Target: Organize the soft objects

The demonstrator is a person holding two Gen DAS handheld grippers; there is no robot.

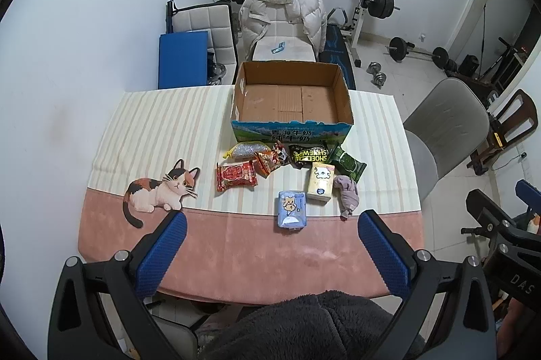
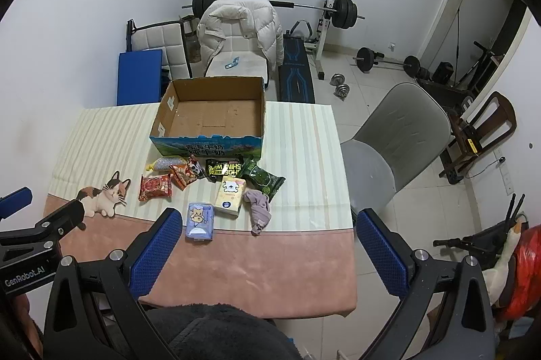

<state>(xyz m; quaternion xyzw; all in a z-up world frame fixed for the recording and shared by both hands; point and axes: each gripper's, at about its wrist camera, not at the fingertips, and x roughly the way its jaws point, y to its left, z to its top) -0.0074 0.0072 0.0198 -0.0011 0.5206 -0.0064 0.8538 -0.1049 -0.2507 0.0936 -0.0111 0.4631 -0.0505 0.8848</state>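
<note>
An empty cardboard box (image 1: 291, 96) (image 2: 211, 116) stands at the table's far side. In front of it lie soft packets: a red snack pack (image 1: 236, 176) (image 2: 155, 187), a black wipes pack (image 1: 308, 154) (image 2: 224, 169), a green pack (image 1: 347, 164) (image 2: 263, 179), a yellow tissue pack (image 1: 320, 181) (image 2: 230, 196), a blue tissue pack (image 1: 291, 208) (image 2: 200, 221) and a mauve cloth (image 1: 348, 195) (image 2: 259, 211). My left gripper (image 1: 272, 253) is open and empty above the near table edge. My right gripper (image 2: 267, 251) is open and empty too.
The table carries a striped and pink cloth (image 1: 236, 251) with a printed cat (image 1: 159, 190). A grey chair (image 2: 399, 136) stands at the right. A chair with a white jacket (image 1: 284, 15) and weights stand behind the table.
</note>
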